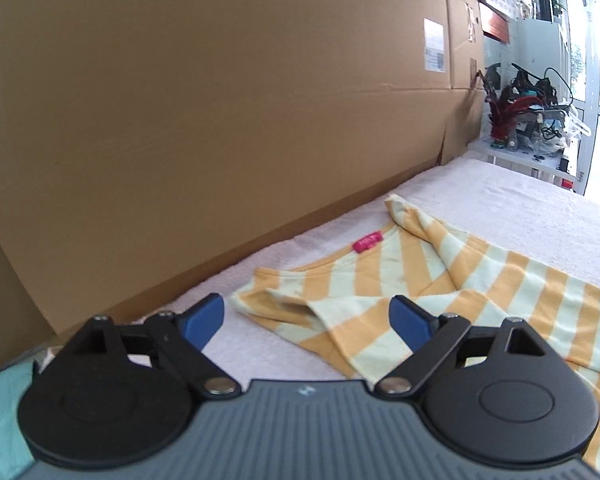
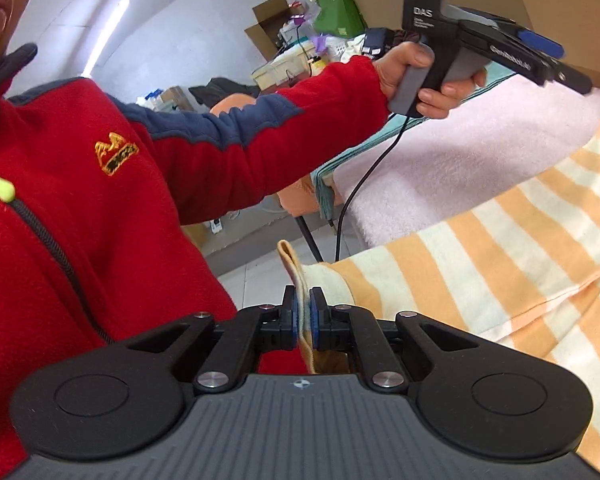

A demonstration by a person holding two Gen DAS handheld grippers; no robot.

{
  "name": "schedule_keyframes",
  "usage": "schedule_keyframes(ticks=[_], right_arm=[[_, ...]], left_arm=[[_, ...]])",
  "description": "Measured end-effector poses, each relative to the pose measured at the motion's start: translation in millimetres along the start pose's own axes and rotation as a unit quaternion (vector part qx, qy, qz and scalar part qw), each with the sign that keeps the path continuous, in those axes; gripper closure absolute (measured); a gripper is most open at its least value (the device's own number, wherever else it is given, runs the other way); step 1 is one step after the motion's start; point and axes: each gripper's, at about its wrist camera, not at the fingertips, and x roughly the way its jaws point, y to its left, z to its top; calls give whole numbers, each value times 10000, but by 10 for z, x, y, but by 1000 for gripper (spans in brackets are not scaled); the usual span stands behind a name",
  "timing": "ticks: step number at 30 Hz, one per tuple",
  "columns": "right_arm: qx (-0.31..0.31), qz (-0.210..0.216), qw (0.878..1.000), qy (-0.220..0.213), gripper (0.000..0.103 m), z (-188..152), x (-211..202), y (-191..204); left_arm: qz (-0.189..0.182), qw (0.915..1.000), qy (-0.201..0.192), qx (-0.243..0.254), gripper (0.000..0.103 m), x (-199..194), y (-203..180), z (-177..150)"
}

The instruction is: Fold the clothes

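Shirt (image 1: 440,280), striped, soft, light and surely limp, lies on the pink towel (image 1: 520,200) at about 3 o'clock of the wide-open, empty left gripper (image 1: 306,322), while the right gripper (image 2: 303,318), closed, pinches its edge; better hold at hems.

one striped shirt (image 1: 440,276), two hand-held grippers (image 1: 304,320) (image 2: 303,316).

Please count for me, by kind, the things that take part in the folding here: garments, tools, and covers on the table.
Striped shirt: 1
Tools: 2, the left tool open, the right tool shut on the shirt's edge
Pink towel cover: 1
Total: 4
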Motion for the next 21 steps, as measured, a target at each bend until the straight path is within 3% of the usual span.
schedule_keyframes(ticks=[6, 10, 12, 15, 17, 18, 20, 21], right_arm=[[10, -257, 9996, 77, 94, -108, 92, 7], [-52, -592, 9971, 480, 81, -197, 314, 25], [110, -599, 9968, 509, 79, -206, 257, -13], [-148, -531, 9982, 215, 82, -143, -118, 42], [10, -272, 9965, -788, 83, -68, -489, -18], [252, -298, 9875, -1526, 82, -32, -690, -111], [862, -794, 9625, -2446, 81, 58, -896, -387], [1215, -1189, 9500, -2619, 79, 94, -926, -570]], left_arm=[[2, 9993, 317, -173, 11, 234, -116, -194], [-1, 9992, 318, -234, 10, 236, -164, -226], [85, 9993, 374, -45, 9, 229, -253, -254], [197, 9974, 507, 470, 8, 250, -458, -354], [177, 9968, 450, 641, 8, 207, -562, -412], [173, 9968, 409, 665, 8, 184, -594, -423], [169, 9970, 408, 639, 8, 135, -625, -427], [208, 9969, 395, 643, 8, 98, -641, -429]])
